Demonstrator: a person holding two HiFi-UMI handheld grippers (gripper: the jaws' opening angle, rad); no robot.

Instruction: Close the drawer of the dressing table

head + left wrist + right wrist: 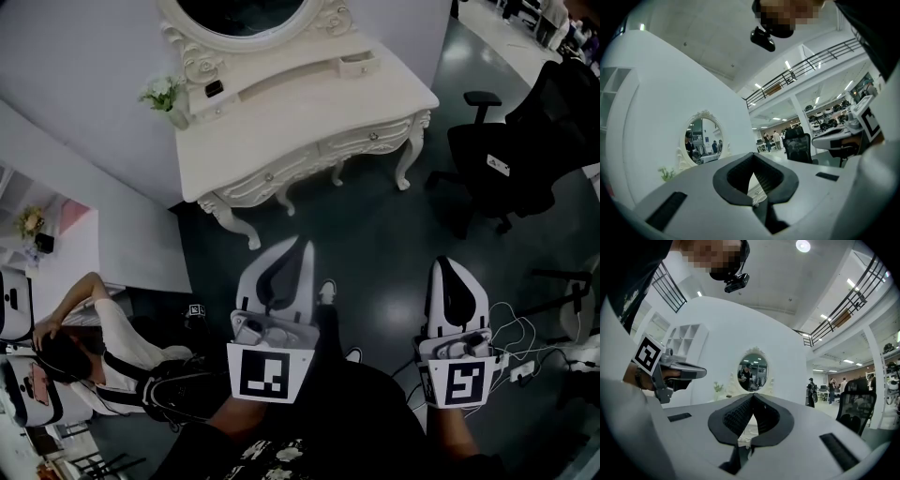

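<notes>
Drawer [359, 64] trouble sits high on the dressing table [309, 122]: we see a small upper drawer just right of the oval mirror [246, 17], jutting out of its row at a slight angle. The table stands against a pale wall [84, 84] at the top of the head view. On the table's left end a small green plant [161, 92] stands beside the mirror frame.

We hold both tools low and well apart from the table, pointing level towards it. Our left gripper [300, 249] has its jaws pressed together with nothing between them, and its own view shows the dark pads meeting at the tips. Our right gripper [442, 266] is pressed together too and empty.

Between us and the table lies only dark, glossy floor [375, 234], with the toe of our shoe [326, 291] showing between the two grippers. A black office chair [502, 159] stands to the right of the table, near its right leg but not touching it. A tangle of white cables [514, 339] lies on the floor beside the right gripper. At the lower left a seated person [94, 347] leans on one hand, well to the side of the way to the table.
</notes>
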